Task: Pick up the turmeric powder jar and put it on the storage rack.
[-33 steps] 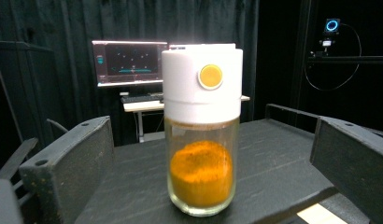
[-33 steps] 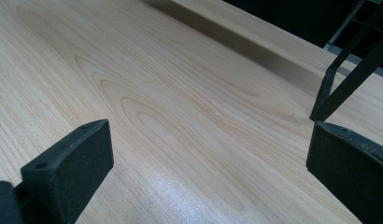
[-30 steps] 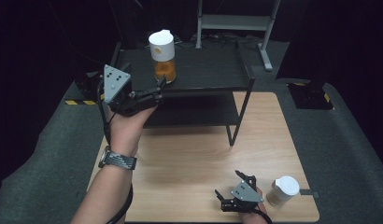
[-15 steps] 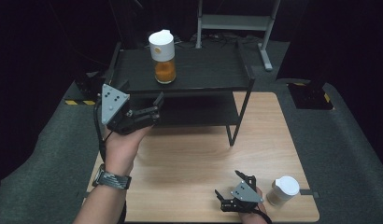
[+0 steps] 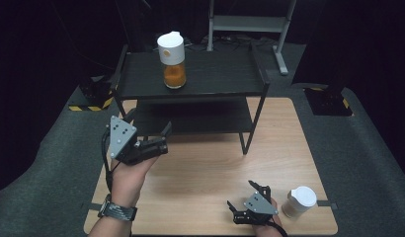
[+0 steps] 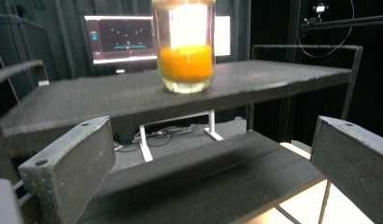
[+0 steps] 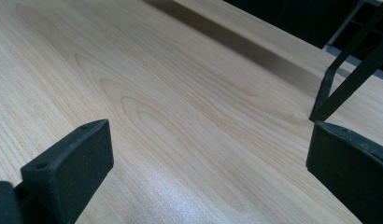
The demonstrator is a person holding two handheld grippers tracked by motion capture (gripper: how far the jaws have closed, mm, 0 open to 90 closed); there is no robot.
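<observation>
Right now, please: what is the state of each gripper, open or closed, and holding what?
Left gripper: open, jaws wide apart, holding nothing.
Right gripper: open, jaws wide apart, holding nothing, low over the table.

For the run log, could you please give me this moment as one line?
left tool: open, empty, short of shelf | jar: upright on top shelf | right tool: open, empty, low over table | cup: beside right tool

Two-tier rack (image 5: 210, 84) at upper centre of high view, standing on far part of table (image 5: 200, 168). Jar (image 5: 172, 60) on top shelf, left of centre. Left gripper (image 5: 158, 140) at centre left, before rack. Right gripper (image 5: 240, 195) at bottom right; cup (image 5: 299, 201) just right of it (on table).
</observation>
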